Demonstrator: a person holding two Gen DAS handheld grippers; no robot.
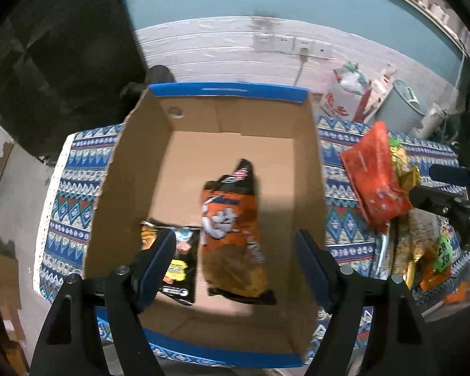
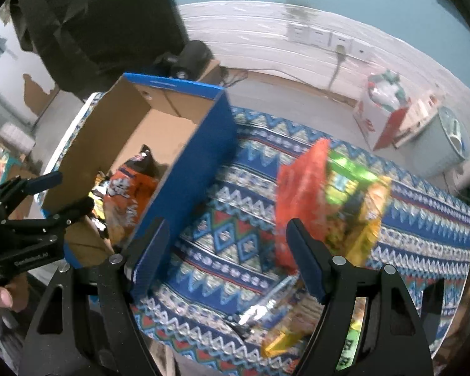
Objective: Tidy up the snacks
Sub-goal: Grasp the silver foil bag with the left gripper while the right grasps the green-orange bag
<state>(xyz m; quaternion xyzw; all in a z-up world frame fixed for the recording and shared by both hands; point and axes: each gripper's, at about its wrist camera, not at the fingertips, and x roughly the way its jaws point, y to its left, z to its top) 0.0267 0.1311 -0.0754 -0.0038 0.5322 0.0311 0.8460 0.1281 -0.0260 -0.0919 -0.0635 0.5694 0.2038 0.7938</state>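
Patterned cloth (image 2: 235, 219) lies under us; our right gripper (image 2: 227, 252), spread and empty, has the red packet (image 2: 300, 188) at one o'clock, long axis upright.

Box (image 1: 131, 169), centre of the left wrist view: open at the top, its upper half of floor bare. The lower half is taken by an orange bag (image 1: 232, 235) and a black packet (image 1: 178, 266) at lower left. Four upright walls bound entry from the sides. In the right wrist view, a clear strip of patterned surface (image 2: 235, 219) is noted at centre, between the box's blue wall and the heaped snack pile (image 2: 329, 194) at right. Passage at right is blocked by that pile.
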